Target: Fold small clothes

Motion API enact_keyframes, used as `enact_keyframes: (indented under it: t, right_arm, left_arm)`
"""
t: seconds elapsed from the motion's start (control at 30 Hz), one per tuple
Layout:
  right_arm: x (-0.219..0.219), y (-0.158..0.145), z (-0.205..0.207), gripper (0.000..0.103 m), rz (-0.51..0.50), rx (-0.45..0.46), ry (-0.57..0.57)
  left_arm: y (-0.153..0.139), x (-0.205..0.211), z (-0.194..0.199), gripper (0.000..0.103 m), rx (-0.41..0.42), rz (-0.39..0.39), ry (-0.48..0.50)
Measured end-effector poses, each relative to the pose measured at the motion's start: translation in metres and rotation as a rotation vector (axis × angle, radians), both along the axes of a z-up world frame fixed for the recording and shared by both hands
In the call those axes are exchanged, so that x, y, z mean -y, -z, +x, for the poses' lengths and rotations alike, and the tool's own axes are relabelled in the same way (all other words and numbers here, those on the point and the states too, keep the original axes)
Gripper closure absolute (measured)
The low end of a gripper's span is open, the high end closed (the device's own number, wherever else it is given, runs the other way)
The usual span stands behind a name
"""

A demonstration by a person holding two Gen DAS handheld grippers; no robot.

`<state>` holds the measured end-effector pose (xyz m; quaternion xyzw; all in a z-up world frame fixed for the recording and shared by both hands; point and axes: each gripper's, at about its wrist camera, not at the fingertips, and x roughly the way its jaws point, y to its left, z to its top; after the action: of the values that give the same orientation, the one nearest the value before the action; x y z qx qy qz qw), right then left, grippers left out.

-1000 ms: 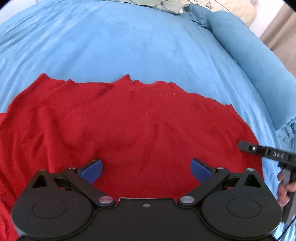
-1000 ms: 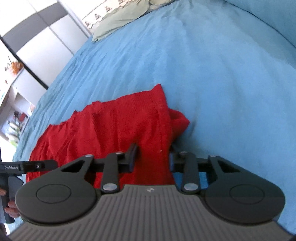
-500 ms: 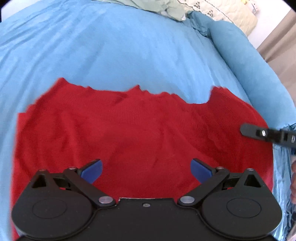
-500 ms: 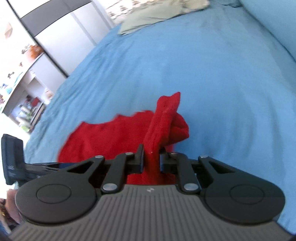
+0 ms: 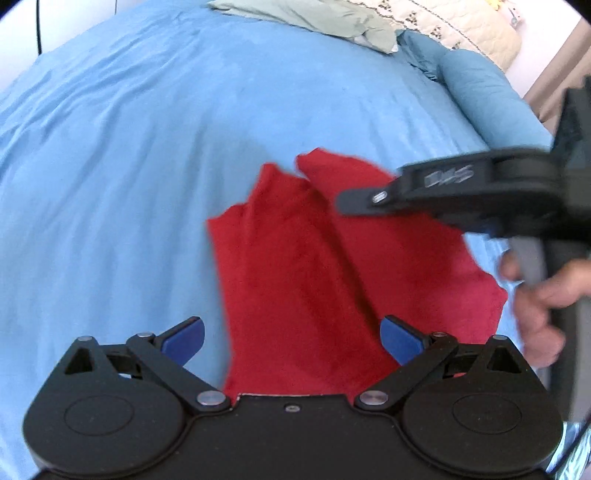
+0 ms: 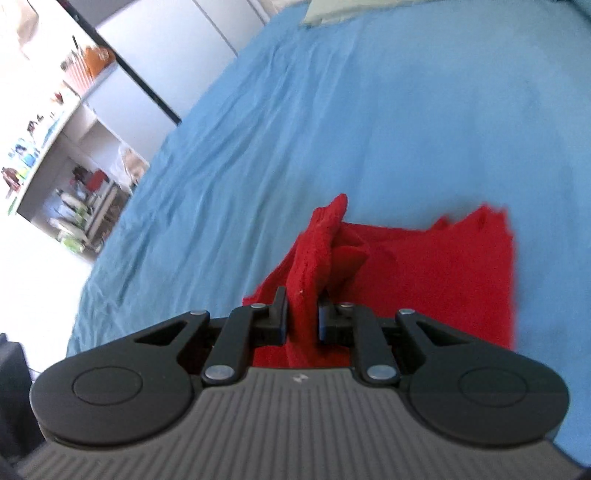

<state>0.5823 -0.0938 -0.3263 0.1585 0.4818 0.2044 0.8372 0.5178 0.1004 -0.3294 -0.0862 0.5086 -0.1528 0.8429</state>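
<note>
A red knit garment (image 5: 317,266) lies on the blue bedsheet (image 5: 129,166), folded over itself with a crease down its middle. My left gripper (image 5: 291,336) is open above its near edge, the blue pads apart and holding nothing. My right gripper (image 6: 302,314) is shut on a raised fold of the red garment (image 6: 424,280), which stands up between the fingers. The right gripper also shows in the left wrist view (image 5: 461,188), over the garment's right part, with the person's hand on its handle.
A blue bolster (image 5: 487,99) runs along the bed's right side. A pale green cloth (image 5: 314,16) and a patterned quilt (image 5: 461,26) lie at the far end. Shelves and cupboards (image 6: 62,147) stand left of the bed.
My right gripper closed on the garment's right edge and carried it left over the rest. The garment went from spread wide to a narrower folded shape. The left gripper stayed open.
</note>
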Motion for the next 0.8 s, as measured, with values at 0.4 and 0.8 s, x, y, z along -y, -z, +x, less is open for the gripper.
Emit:
enact_keyframes:
  t: [0.4, 0.8]
  right_arm:
    - [0.004, -0.022, -0.018, 0.017, 0.055, 0.052, -0.056]
    - [0.082, -0.017, -0.116, 0.020, -0.119, 0.079, 0.049]
  left_arm:
    - [0.003, -0.014, -0.022, 0.001, -0.022, -0.027, 0.040]
    - [-0.005, -0.007, -0.039, 0.001, -0.028, -0.008, 0.095]
